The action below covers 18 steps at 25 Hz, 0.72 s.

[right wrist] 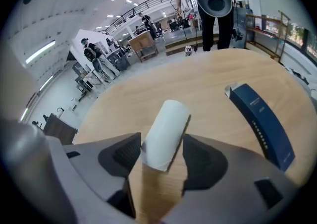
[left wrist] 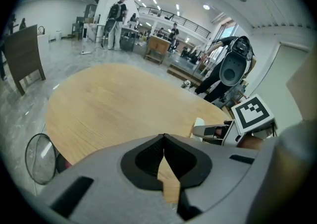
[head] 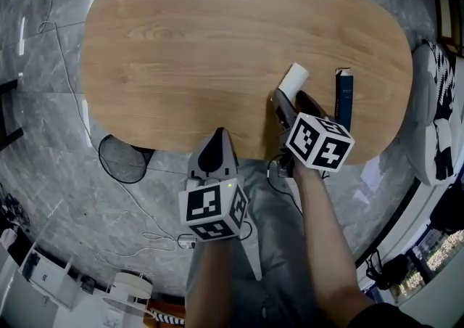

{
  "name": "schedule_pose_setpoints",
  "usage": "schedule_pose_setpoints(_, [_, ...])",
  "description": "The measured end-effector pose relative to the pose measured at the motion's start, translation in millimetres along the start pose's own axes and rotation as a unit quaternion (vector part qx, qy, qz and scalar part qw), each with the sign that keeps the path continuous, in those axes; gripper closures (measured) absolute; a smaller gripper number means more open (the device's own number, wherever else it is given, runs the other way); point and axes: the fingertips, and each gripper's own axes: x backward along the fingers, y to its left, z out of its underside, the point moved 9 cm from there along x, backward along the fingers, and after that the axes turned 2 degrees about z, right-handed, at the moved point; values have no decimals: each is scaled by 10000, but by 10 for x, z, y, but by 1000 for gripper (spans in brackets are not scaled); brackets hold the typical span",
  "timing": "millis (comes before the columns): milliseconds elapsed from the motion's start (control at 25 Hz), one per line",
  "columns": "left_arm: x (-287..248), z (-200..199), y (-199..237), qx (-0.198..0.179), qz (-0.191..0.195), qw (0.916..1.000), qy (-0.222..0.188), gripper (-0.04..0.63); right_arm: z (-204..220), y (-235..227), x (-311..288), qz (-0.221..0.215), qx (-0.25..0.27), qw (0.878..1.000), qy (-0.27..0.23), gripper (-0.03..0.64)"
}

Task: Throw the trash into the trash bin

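Note:
A white paper roll (head: 293,81) lies near the front right of the oval wooden table (head: 217,51). My right gripper (head: 293,100) is open, its jaws on either side of the roll's near end (right wrist: 166,131); the right pad stands clear of it. My left gripper (head: 217,136) hovers at the table's front edge, shut with nothing in it (left wrist: 163,139). A round wire trash bin (head: 122,158) stands on the floor under the table's front left edge, and shows again in the left gripper view (left wrist: 40,157).
A dark blue box (head: 344,98) lies just right of the roll (right wrist: 262,124). A chair with a black-and-white cushion (head: 438,112) stands at the table's right end. Cables trail over the grey floor (head: 58,43). People stand far off in the hall.

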Motion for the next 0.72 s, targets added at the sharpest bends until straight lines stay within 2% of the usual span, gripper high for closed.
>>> schedule_pose_setpoints(320, [8, 12, 110, 194, -142, 9997, -13, 589, -1, 82, -93, -16, 286, 9995, 139, 392])
schedule_pose_setpoints(480, [71, 8, 205, 314, -231, 9992, -88, 589, -12, 153, -65, -122, 307, 9994, 105, 438])
schedule_pose_setpoints(720, [278, 67, 514, 577, -448, 9969, -287, 589, 78, 520, -52, -576, 568, 9967, 64, 451])
